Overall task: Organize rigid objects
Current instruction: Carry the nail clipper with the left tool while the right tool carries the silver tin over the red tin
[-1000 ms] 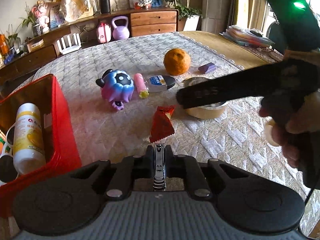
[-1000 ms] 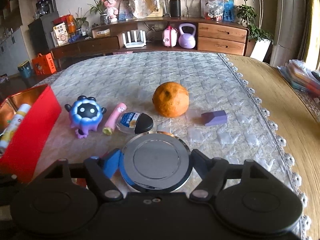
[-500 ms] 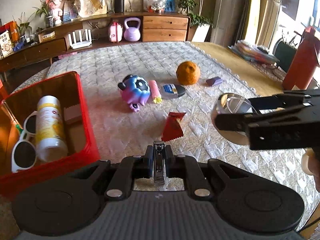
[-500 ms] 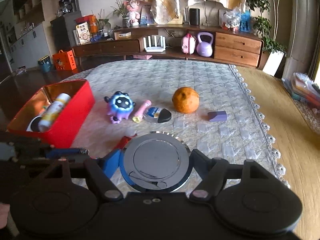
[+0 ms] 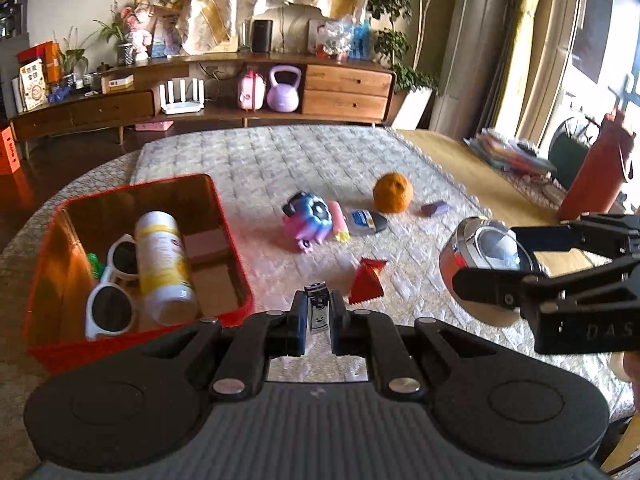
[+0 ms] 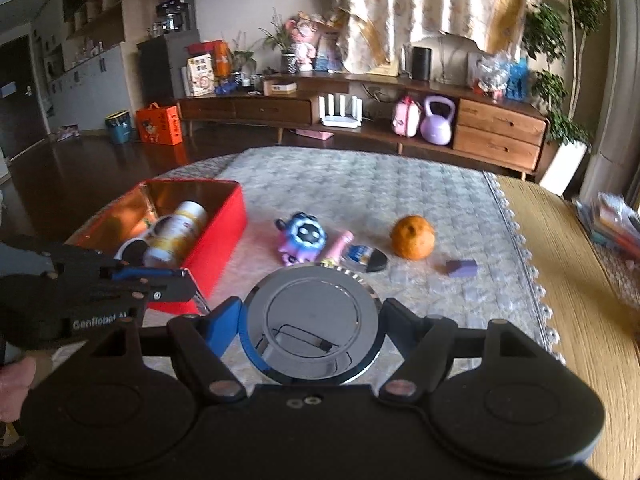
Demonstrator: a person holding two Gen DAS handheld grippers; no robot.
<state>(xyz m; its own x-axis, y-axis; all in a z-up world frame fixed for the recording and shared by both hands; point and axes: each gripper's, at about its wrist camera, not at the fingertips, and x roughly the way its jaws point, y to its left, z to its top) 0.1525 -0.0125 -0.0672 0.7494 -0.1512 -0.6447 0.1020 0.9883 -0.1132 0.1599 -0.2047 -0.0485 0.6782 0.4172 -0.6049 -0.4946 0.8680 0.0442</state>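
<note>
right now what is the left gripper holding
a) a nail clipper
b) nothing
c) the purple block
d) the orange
a: the left gripper is shut on a small metal nail clipper; the orange and purple block lie on the cloth.

I am holding my left gripper (image 5: pixel 318 322) tilted downward, and its jaws are pressing together on a nail clipper (image 5: pixel 317 312), which is standing upright between the fingertips. I am holding my right gripper (image 6: pixel 312 318) tilted downward too, with its jaws standing wide and pressing on both sides of a round metal tin (image 6: pixel 311 322). In the left view, my right gripper is reaching in from the right edge, beside the left one. In the right view, my left gripper is coming in from the left edge, and a part of my hand (image 6: pixel 14 378) is showing under it.
</note>
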